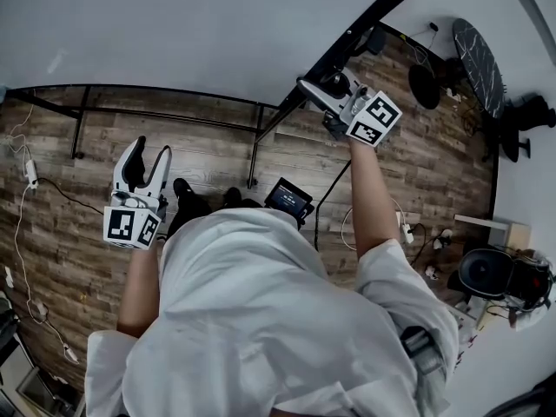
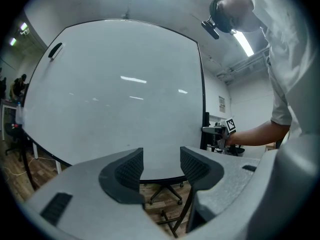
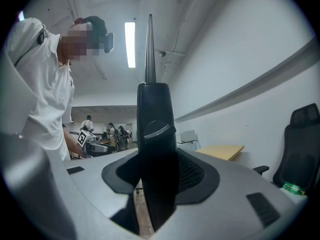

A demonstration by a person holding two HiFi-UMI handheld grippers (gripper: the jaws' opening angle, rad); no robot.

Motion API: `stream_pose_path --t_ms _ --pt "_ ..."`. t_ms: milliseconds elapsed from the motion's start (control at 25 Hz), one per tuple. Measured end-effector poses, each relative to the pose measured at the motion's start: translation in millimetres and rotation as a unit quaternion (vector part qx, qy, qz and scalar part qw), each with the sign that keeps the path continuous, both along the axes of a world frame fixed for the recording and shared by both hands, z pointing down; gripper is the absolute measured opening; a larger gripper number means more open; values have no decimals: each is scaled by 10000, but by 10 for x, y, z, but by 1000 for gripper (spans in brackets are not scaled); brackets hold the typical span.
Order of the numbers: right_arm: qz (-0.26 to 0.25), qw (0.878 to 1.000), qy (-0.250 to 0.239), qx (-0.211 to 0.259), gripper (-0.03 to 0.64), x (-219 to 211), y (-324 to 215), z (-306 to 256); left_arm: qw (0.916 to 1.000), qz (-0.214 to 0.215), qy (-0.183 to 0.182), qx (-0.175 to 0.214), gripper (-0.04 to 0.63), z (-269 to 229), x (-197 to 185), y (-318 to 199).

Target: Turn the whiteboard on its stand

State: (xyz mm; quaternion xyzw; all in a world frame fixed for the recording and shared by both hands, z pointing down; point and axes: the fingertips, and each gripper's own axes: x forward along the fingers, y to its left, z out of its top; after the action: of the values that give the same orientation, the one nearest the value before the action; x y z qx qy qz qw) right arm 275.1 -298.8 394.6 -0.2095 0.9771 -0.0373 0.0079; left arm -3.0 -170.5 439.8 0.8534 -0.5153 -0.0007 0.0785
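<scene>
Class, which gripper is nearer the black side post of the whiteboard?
Right. The right gripper has its fingers clamped on the black side post; the left gripper, open, faces the whiteboard, apart from that post.

On your left gripper (image 1: pixel 149 155) the fingers stand apart, empty; your right gripper (image 1: pixel 320 89) clamps the whiteboard frame (image 3: pixel 152 114).

We see the left gripper (image 2: pixel 161 166) with its jaws apart and nothing between them, facing the whiteboard (image 2: pixel 115 84). A small dark item (image 2: pixel 55 50) sits near the board's upper left corner. The right gripper (image 2: pixel 220 134) is at the board's right edge.
</scene>
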Motion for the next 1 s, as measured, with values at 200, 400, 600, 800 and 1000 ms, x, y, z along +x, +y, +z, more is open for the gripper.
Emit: stream_pose_path --t_ms 200,400,600,800,1000 --pt "125 9999 -84 -1 181 133 -11 -7 10000 6 -6 -4 238 9 -19 19" --pt "124 9999 -67 -23 181 336 -44 -20 10000 55 4 10 238 -15 129 -5" --pt "183 9998 28 -14 181 409 -35 -10 10000 78 14 -18 238 6 102 13" --pt "229 9997 98 -52 179 513 -102 -9 9999 140 -19 -42 238 1 131 -27" --pt "319 9994 140 -84 179 642 -95 0 9999 89 10 -48 238 11 106 -14"
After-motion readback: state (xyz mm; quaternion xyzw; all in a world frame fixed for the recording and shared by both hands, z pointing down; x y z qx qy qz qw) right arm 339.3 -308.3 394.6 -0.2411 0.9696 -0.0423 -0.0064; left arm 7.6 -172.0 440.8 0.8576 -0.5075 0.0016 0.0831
